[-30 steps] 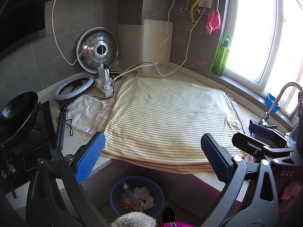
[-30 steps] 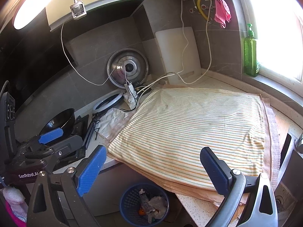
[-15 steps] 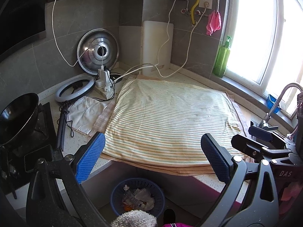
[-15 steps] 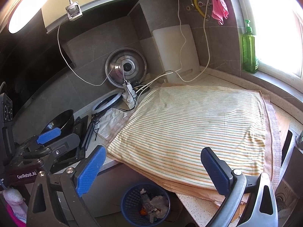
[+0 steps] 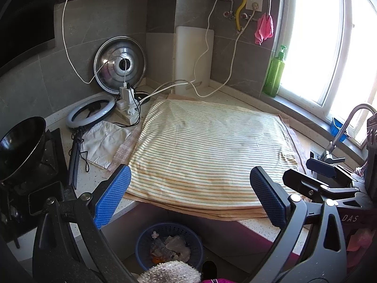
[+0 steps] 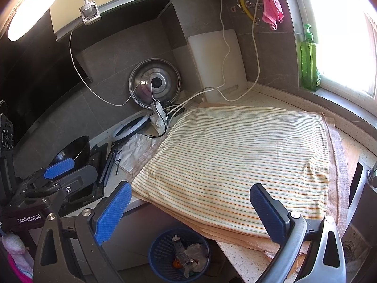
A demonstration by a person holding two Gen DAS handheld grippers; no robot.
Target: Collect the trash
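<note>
A blue mesh trash basket (image 5: 143,238) stands on the floor below the counter's front edge, holding crumpled wrappers and scraps (image 5: 170,250); it also shows in the right wrist view (image 6: 160,240). My left gripper (image 5: 190,195) is open and empty, held above the counter edge and the basket. My right gripper (image 6: 190,205) is open and empty, at about the same height to the right. Each gripper shows in the other's view, the right one (image 5: 329,176) and the left one (image 6: 59,167). A striped cloth (image 5: 207,151) covers the counter, with no loose trash on it.
A crumpled white bag (image 5: 103,141), a ring light (image 5: 90,114) and a power strip with cables (image 5: 128,110) lie at the back left. A black wok (image 5: 18,146) sits on the stove. A faucet (image 5: 346,127) and green soap bottle (image 5: 274,73) are right.
Both grippers have drawn slightly back and up from the counter, so the views shift a little. Both stay open and empty. Nothing on the counter moved.
</note>
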